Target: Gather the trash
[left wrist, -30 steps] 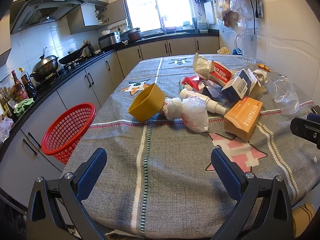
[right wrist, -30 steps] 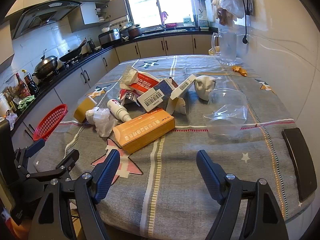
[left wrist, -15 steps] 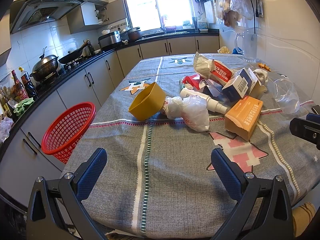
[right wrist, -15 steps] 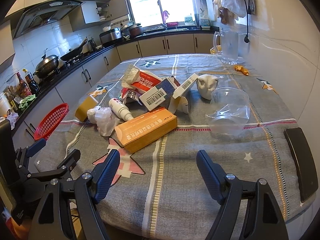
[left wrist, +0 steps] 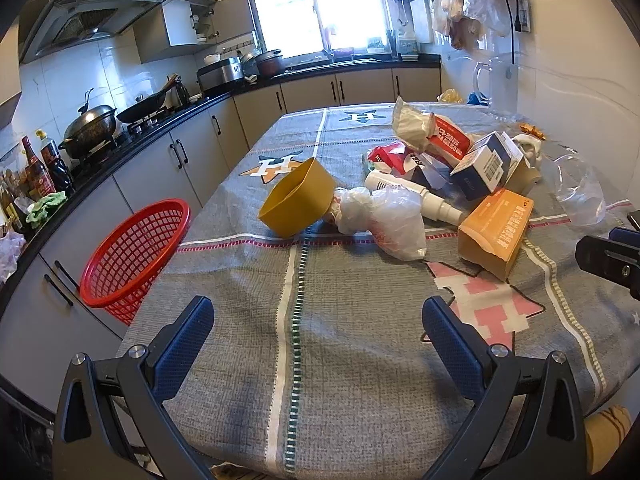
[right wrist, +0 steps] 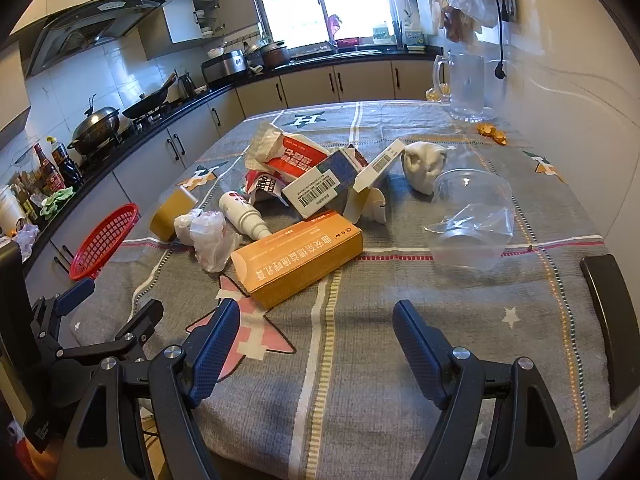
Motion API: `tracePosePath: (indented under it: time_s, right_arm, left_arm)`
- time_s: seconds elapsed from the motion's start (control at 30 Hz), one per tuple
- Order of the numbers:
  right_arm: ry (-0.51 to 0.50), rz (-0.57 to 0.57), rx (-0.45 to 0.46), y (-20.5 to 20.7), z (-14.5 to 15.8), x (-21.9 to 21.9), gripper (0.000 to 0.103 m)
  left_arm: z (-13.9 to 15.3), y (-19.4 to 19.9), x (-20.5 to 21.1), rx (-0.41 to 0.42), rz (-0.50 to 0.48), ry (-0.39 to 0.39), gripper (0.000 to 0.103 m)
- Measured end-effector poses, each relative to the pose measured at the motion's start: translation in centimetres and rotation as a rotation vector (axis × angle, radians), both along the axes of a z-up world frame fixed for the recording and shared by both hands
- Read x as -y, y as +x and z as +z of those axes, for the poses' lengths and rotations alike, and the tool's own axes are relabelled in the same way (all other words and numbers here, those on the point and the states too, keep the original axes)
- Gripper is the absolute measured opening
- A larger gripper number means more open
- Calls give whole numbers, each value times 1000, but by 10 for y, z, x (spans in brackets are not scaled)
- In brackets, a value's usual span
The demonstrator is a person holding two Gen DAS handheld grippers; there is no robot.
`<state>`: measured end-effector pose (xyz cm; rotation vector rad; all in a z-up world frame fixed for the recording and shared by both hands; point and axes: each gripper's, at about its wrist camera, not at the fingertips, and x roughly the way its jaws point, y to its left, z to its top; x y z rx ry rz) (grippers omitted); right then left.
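Note:
A pile of trash lies mid-table: an orange box, a crumpled white plastic bag, a white bottle, a tipped yellow cup, blue-white cartons, a red-white packet and a clear plastic bowl. A red mesh basket hangs at the table's left edge. My left gripper is open and empty over the near table edge. My right gripper is open and empty, just short of the orange box.
The grey patterned tablecloth covers the table. A glass pitcher stands at the far right by the wall. A black flat object lies at the right edge. Kitchen counters with pots run along the left.
The right gripper has edged slightly forward toward the pile. The left gripper has barely moved. Both stay open.

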<state>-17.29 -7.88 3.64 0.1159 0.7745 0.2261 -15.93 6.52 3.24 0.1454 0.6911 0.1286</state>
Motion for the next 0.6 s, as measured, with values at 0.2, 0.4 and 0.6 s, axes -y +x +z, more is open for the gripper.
tracePosePath:
  time_s: [0.2, 0.4, 0.6]
  right_arm:
    - [18, 2, -18, 9, -2, 0, 83]
    - [34, -14, -25, 14, -4, 5, 83]
    - [50, -19, -43, 21, -10, 11, 83]
  left_arm:
    - [4, 8, -10, -8, -17, -35, 103]
    - [19, 30, -53, -20, -32, -197, 100]
    - [31, 62, -72, -35, -67, -300, 66]
